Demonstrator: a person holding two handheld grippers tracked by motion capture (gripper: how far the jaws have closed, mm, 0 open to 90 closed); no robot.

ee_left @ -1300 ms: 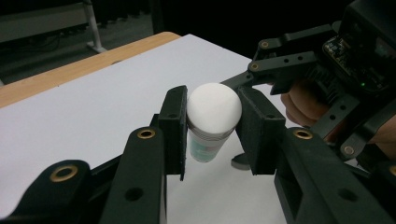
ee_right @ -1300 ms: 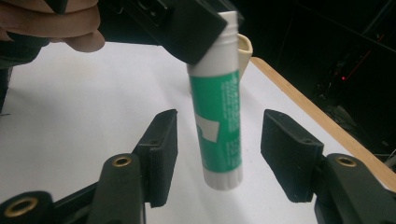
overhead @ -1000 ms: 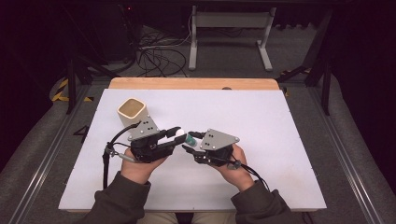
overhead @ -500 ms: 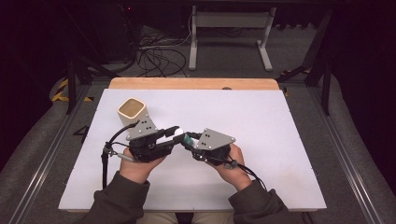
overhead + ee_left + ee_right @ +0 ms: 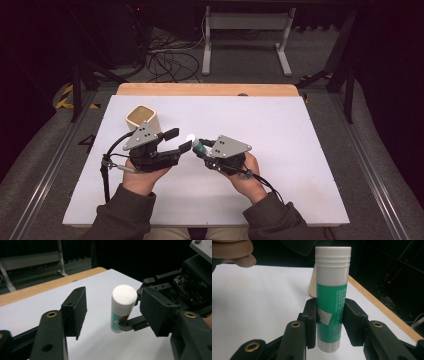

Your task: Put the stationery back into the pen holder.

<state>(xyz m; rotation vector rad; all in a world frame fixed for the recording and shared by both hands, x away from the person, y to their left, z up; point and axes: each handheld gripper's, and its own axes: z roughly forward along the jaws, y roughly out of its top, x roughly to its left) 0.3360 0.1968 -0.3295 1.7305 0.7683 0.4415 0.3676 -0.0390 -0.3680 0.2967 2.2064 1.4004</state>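
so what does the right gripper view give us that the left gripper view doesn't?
Right gripper view alone: the right gripper with its fingers clamped on the glue stick's green body, plus the printed label. Left gripper view alone: the left gripper standing open, its fingers apart on either side of the white cap without touching it; its jaws have just been opening. Both: the glue stick, the white table, the wooden edge.

The high view looks forward and down over the white table (image 5: 300, 150). Both gripper views sit close, sharing the glue stick (image 5: 122, 307).
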